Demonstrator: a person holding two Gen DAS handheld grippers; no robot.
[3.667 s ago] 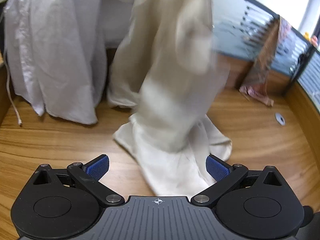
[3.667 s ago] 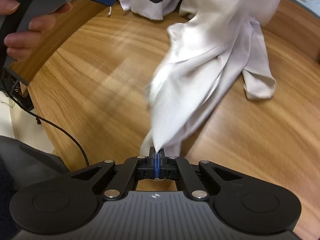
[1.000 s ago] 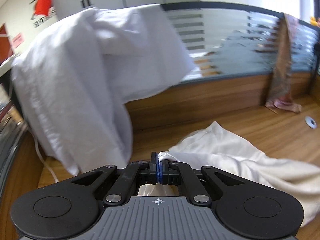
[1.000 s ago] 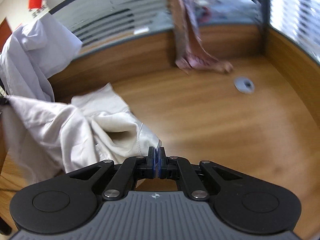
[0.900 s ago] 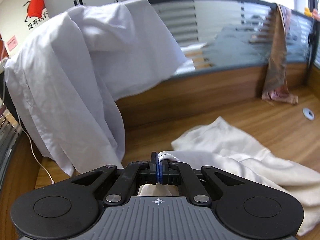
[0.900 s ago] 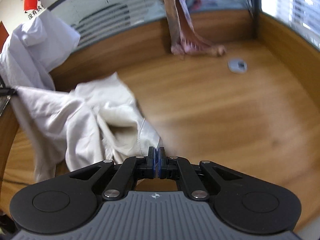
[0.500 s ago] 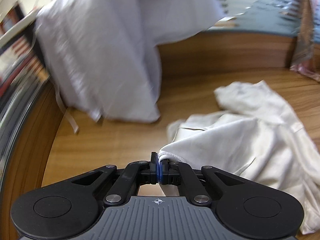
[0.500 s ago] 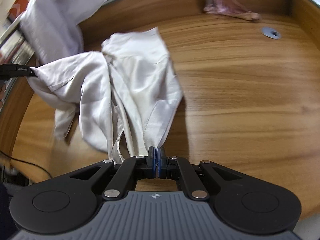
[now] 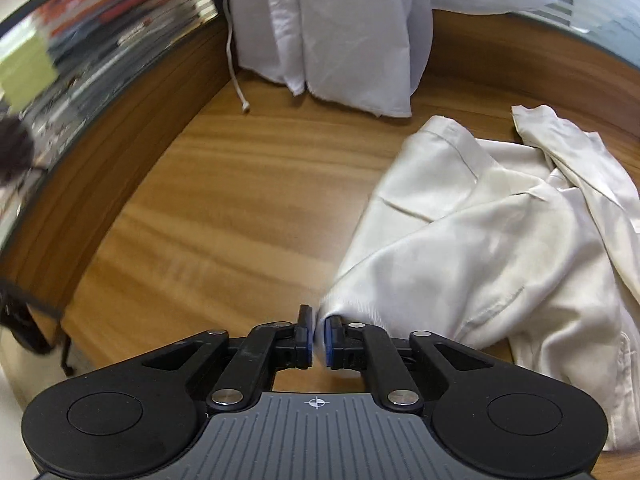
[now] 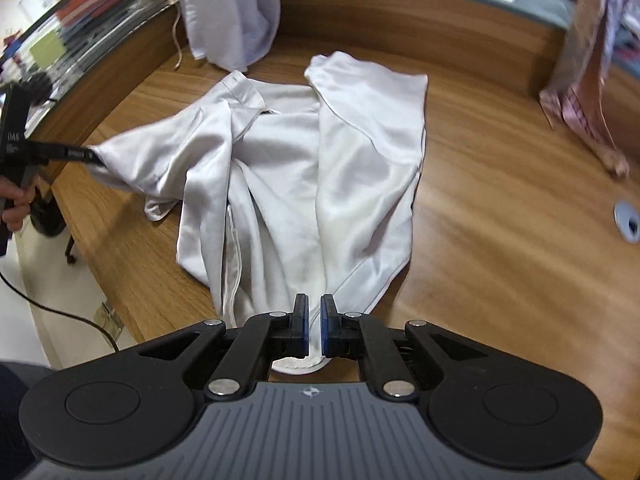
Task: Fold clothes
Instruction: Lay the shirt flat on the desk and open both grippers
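Note:
A cream satin shirt (image 9: 480,248) lies crumpled and partly spread on the wooden table (image 9: 224,208). My left gripper (image 9: 317,338) is near the table's left edge; its jaws are opening, a narrow gap shows, and a sleeve end sits loose between the pads. In the right wrist view the shirt (image 10: 320,168) stretches away from me. My right gripper (image 10: 315,330) is at its near hem; its jaws are opening too, with the hem hanging in the gap. The left gripper (image 10: 93,156) shows at the far left, at the sleeve tip.
A white garment (image 9: 340,28) hangs over the back partition, a white cord (image 9: 234,68) beside it. A pink patterned cloth (image 10: 588,92) hangs at the back right, and a grey cable grommet (image 10: 628,220) is set in the table. A hand (image 10: 16,204) holds the left tool.
Both grippers tipped downward and brought the shirt down onto the table, where it now lies spread. Both pairs of jaws, shut on the cloth before, now show a small gap.

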